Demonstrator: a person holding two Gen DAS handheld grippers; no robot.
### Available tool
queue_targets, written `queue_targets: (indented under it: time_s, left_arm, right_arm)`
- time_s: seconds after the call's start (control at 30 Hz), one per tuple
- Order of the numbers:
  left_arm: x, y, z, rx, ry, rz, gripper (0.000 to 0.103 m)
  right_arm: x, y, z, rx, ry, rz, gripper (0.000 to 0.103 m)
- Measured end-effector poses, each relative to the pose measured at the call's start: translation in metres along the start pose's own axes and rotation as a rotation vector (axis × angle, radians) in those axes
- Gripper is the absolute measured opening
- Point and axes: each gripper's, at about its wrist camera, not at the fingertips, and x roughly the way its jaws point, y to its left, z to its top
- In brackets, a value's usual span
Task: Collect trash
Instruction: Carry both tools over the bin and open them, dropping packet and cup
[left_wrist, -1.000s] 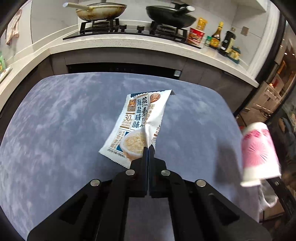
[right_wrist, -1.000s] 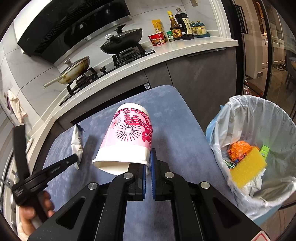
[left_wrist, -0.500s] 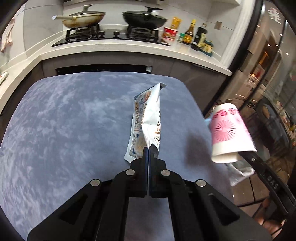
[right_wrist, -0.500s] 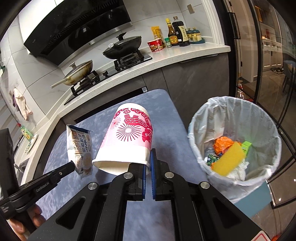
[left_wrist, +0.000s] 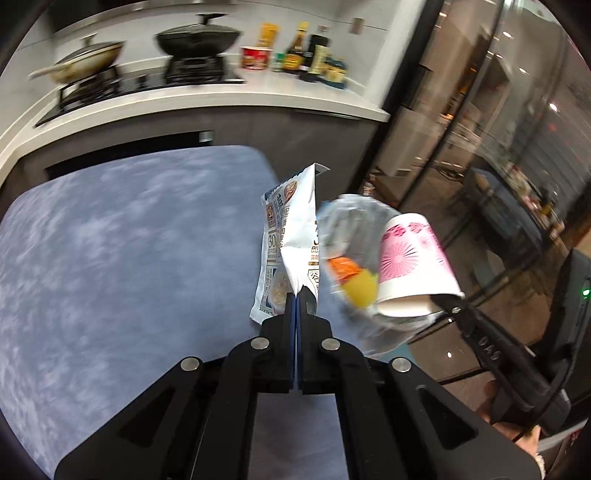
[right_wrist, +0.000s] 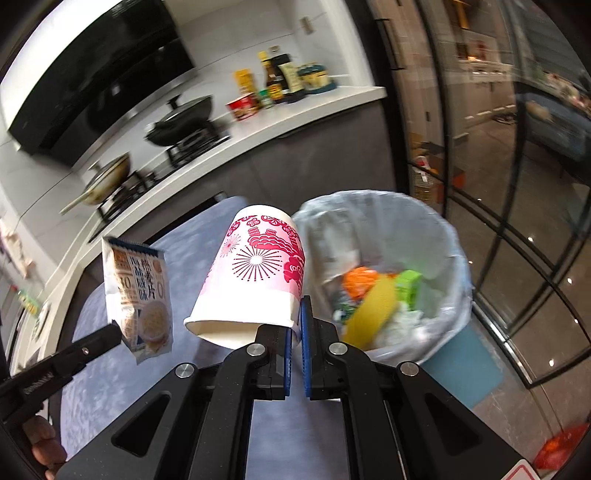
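Risk is we spill: left gripper (left_wrist: 296, 295) pinches only the wrapper (left_wrist: 291, 240) corner, right gripper (right_wrist: 295, 325) the cup (right_wrist: 255, 273) rim, short of the bin (right_wrist: 454, 243).

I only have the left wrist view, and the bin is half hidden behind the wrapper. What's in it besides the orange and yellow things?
Observer: A green carton lies beside the yellow sponge in the trash bin.
Operator: How is the cup held?
Observer: The right gripper pinches the paper cup at its rim wall, one finger inside the mouth.
Operator: What faces away from me on the wrapper?
Observer: The wrapper shows its printed front, pinched at a bottom corner by the left gripper.
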Motion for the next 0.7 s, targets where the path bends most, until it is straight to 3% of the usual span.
queue_targets:
  time_s: [0.3, 0.7]
  left_arm:
    - [0.05, -0.073, 0.02, 0.098, 0.011, -0.101, 0.0]
    - [0.097, -0.097, 0.018, 0.13, 0.073, -0.068, 0.0]
  right_arm:
    - [0.012, -0.052, 0.017, 0.036, -0.008, -0.084, 0.005]
    - [0.034, -0.071, 0.024, 0.039, 0.007, -0.108, 0.005]
